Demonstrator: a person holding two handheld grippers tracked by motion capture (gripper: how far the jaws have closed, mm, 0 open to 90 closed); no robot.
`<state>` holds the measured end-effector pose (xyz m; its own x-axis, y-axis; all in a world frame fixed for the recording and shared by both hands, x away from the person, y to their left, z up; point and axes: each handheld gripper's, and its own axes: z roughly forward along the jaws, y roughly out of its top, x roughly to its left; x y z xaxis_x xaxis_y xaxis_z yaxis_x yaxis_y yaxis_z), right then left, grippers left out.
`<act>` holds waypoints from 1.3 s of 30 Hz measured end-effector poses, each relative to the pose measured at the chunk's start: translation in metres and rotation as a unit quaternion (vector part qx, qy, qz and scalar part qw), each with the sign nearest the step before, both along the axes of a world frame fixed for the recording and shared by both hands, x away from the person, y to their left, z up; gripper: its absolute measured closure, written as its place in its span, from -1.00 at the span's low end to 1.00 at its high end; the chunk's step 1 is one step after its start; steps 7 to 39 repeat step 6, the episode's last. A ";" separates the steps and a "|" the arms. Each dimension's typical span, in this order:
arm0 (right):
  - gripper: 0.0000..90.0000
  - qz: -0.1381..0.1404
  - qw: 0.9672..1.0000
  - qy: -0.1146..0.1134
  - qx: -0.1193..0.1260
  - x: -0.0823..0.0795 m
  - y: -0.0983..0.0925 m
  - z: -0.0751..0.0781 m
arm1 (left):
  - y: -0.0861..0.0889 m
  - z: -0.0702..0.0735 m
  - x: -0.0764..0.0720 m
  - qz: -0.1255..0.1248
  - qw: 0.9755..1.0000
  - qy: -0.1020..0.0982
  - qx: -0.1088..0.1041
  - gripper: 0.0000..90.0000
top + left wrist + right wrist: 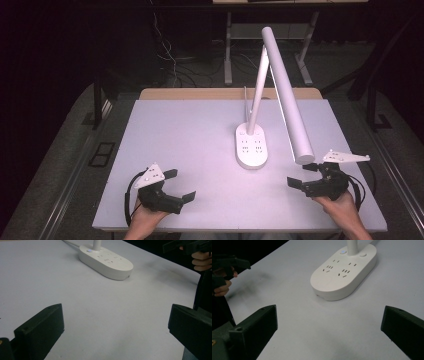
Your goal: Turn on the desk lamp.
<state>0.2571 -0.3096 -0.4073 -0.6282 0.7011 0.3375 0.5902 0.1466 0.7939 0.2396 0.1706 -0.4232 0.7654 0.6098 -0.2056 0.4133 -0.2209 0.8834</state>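
A white desk lamp stands mid-table on an oval base (251,146) with sockets on top, its stem (258,90) rising to a long tube head (288,95) that slants toward the near right. My left gripper (179,185) rests near the front left of the table, open, nothing between its jaws. My right gripper (302,174) sits at the front right, just under the tip of the lamp head, also open and empty. The base (106,261) lies well ahead of the left jaws, and the base (344,272) is closer ahead of the right jaws.
The white table top (180,135) is bare around the lamp. A cord (245,100) runs from the base to the table's far edge. Beyond it are dark floor, loose cables (172,60) and metal table legs (228,50).
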 end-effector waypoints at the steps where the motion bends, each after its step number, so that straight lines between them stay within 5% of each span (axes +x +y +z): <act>1: -0.99 -0.001 1.000 0.001 0.000 -0.002 0.000 -0.001 | 0.000 0.000 0.000 0.000 1.000 0.000 0.000 -1.00; 39: -0.99 0.000 1.000 -0.001 -0.004 -0.007 0.002 -0.006 | 0.000 0.000 0.000 -0.001 1.000 0.000 0.000 -1.00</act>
